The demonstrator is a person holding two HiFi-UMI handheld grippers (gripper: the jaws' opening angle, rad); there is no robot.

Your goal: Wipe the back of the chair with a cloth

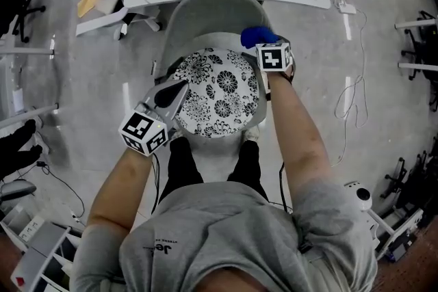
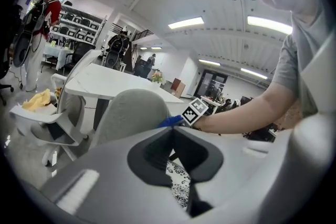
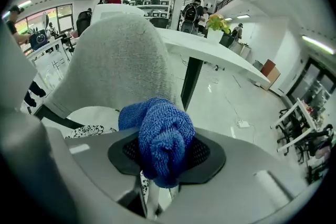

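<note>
In the upper middle, the chair back (image 1: 212,10) lies just past the right gripper (image 1: 267,44), its jaws squeezing the blue cloth (image 3: 160,139); the left gripper (image 1: 182,87) has its jaws together.

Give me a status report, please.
Right hand-held gripper shut on blue cloth, by chair back. Left hand-held gripper shut, empty, above patterned seat. Nothing blocking.
</note>
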